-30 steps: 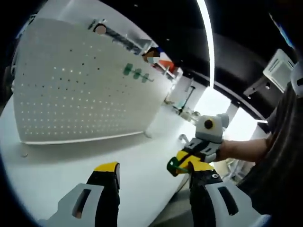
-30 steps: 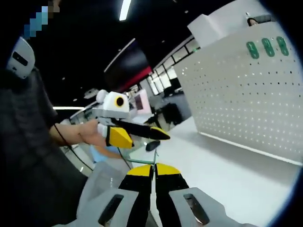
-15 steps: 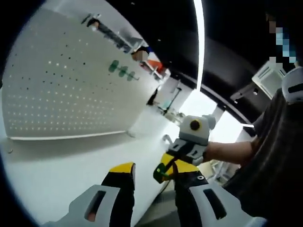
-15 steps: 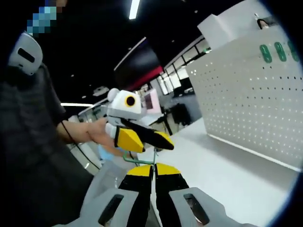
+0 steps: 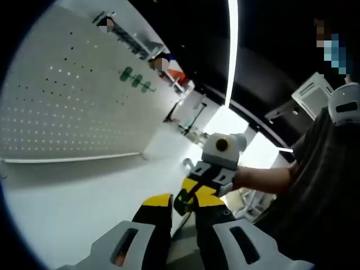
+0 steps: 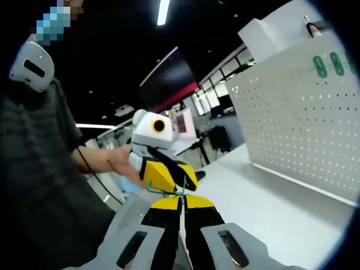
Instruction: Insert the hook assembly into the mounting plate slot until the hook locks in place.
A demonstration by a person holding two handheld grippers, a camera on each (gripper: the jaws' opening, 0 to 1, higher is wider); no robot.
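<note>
A green wire hook is pinched between the yellow tips of my right gripper, which is shut on it. In the left gripper view the same hook pokes out of the right gripper, into the narrow gap between the jaws of my left gripper. Those jaws stand close on either side of it, still slightly apart. The left gripper meets the hook from the left in the right gripper view. The white perforated mounting plate stands upright on the table, well away from both grippers.
Three green hooks hang high on the plate. The white table runs along its foot. The person's dark-clad body is close behind the grippers, off the table's edge.
My left gripper's jaws have narrowed from wide apart to a small gap. The two grippers have come together, so the hook now sits between the left jaws.
</note>
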